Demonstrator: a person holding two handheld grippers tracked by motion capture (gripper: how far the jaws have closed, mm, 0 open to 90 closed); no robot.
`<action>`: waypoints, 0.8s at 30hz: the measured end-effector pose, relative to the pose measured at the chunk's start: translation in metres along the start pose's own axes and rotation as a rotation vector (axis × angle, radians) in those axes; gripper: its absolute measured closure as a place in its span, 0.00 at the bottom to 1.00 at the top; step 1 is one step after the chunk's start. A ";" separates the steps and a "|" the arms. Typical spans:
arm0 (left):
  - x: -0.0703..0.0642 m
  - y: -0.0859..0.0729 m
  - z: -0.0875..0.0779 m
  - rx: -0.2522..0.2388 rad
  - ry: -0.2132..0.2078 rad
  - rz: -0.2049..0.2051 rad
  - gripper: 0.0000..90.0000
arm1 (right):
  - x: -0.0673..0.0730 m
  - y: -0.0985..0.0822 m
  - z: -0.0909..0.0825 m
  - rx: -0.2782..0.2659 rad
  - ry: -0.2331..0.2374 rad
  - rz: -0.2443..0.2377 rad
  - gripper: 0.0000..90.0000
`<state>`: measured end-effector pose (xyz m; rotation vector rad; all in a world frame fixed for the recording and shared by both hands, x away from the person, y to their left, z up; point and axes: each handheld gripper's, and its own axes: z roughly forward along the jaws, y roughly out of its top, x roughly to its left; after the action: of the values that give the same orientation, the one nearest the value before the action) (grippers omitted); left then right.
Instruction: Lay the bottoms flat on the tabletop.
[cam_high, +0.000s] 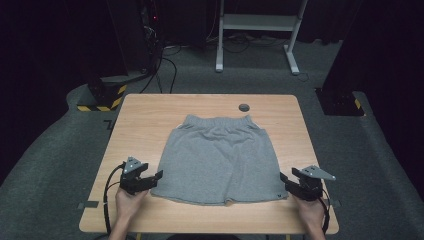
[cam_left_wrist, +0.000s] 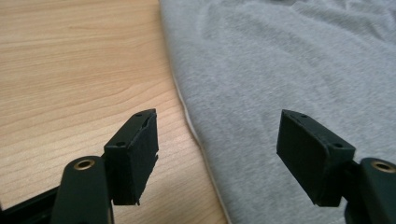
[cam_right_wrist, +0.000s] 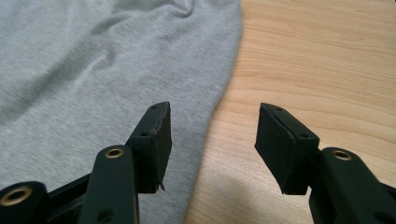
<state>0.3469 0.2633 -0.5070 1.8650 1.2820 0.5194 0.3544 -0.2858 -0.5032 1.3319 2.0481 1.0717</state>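
Two hand-held grippers poised at the near corners of grey shorts (cam_high: 217, 159), spread flat and unfolded on the wooden tabletop (cam_high: 140, 120). Waistband toward the far edge, leg hems toward the near edge, cloth smooth apart from slight ripples near the top. Left hand-held gripper (cam_high: 159, 175) just beside the near left hem corner, jaws standing apart with nothing between the pads. In the left gripper view, left hand-held gripper (cam_left_wrist: 217, 156) straddling the side seam of the shorts (cam_left_wrist: 289, 70), one jaw over bare tabletop (cam_left_wrist: 79, 70), the other over cloth, neither seen pressing on it. Right hand-held gripper (cam_high: 283, 176) just beside the near right hem corner, jaws likewise apart and empty. In the right gripper view, right hand-held gripper (cam_right_wrist: 212, 144) astride the edge of the shorts (cam_right_wrist: 102, 60), one jaw over cloth, the other over tabletop (cam_right_wrist: 317, 60). Small dark round disc (cam_high: 244, 107) set beyond the waistband, well apart from both hands.

Progress, by judgement: barely begun. No fold made, no corner lifted, no cloth gripped. Approach to the two hem corners apparently complete or nearly so. Left to do, presumably: closing on each corner, lifting the hem, carrying it toward the waistband, then any further folds and a final release.
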 end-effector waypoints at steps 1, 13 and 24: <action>0.001 -0.001 0.001 0.000 0.002 -0.006 0.33 | 0.000 0.000 0.001 0.006 -0.005 0.000 0.50; 0.017 -0.008 0.004 0.026 0.077 -0.038 0.34 | -0.009 -0.004 0.010 0.064 -0.057 0.008 0.50; 0.022 -0.013 0.009 0.047 0.116 -0.042 0.34 | -0.014 -0.010 0.017 0.109 -0.089 0.012 0.49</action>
<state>0.3542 0.2823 -0.5251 1.8658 1.4178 0.5874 0.3675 -0.2944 -0.5214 1.4204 2.0605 0.9005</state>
